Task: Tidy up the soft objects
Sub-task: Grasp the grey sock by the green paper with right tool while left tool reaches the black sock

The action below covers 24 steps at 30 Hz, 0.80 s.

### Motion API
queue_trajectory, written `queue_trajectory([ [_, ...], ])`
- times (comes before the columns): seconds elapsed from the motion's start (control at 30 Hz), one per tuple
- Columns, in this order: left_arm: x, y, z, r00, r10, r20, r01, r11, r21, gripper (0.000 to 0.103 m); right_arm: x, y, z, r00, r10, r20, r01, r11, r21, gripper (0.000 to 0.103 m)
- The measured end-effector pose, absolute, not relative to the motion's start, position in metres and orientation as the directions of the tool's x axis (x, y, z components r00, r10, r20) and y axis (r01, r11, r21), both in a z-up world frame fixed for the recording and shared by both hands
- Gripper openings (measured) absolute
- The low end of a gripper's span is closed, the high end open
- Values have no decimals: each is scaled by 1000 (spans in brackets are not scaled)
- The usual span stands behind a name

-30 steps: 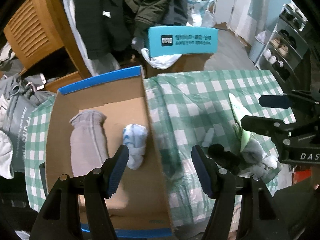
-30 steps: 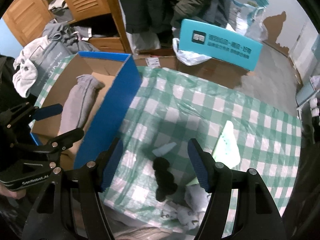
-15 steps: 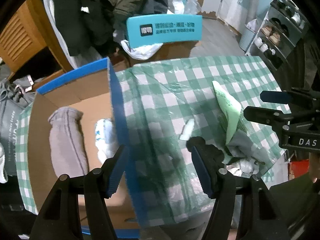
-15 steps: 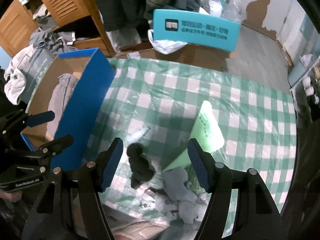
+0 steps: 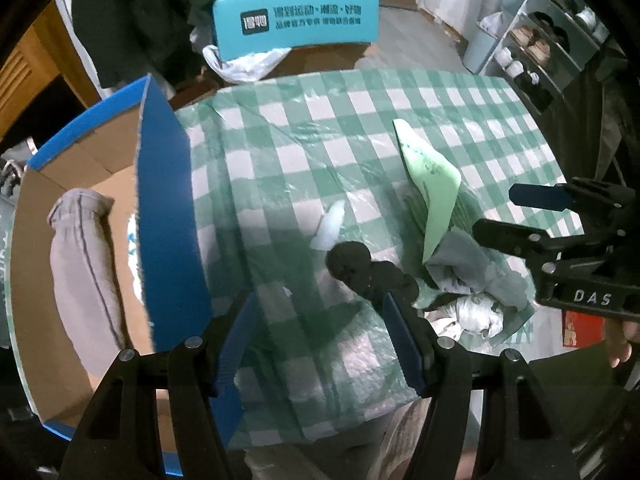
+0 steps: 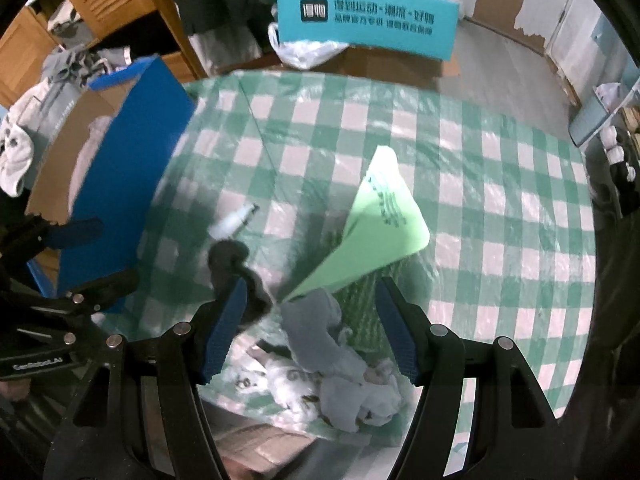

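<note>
A black sock [image 5: 368,270] [image 6: 236,270] lies on the green checked tablecloth [image 5: 320,152] [image 6: 500,208], beside a heap of grey and white socks [image 5: 476,284] [image 6: 340,352] near the table's front edge. My left gripper [image 5: 318,336] hangs open over the cloth, its right finger just beside the black sock. My right gripper [image 6: 308,328] is open above the sock heap, nothing between its pads. A blue-sided cardboard box [image 5: 164,216] [image 6: 132,152] at the left holds a rolled grey garment [image 5: 84,264] and a white-and-blue sock [image 5: 132,240].
A light green plastic bag [image 5: 432,188] [image 6: 380,232] stands up behind the heap. A small white scrap [image 5: 330,228] [image 6: 232,224] lies on the cloth. A teal chair back [image 5: 296,20] [image 6: 368,20], hanging coats and a shelf rack lie beyond the table.
Both grippers have moved right and down: the left from over the box to the cloth by the black sock, the right to over the sock heap. Jaws unchanged.
</note>
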<state>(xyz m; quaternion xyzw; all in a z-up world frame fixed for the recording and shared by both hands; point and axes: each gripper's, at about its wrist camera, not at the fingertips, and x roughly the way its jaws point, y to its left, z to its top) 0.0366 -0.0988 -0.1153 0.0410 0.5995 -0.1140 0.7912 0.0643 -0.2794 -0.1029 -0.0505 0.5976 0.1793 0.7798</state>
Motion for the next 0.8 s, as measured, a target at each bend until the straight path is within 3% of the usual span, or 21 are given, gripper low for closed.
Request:
queue_trajectory([
  [0.8,31,-123,-165,142,-130,-981,211,973,-98,67,53,-277,-169,104,156,-982,-368,924,108,68],
])
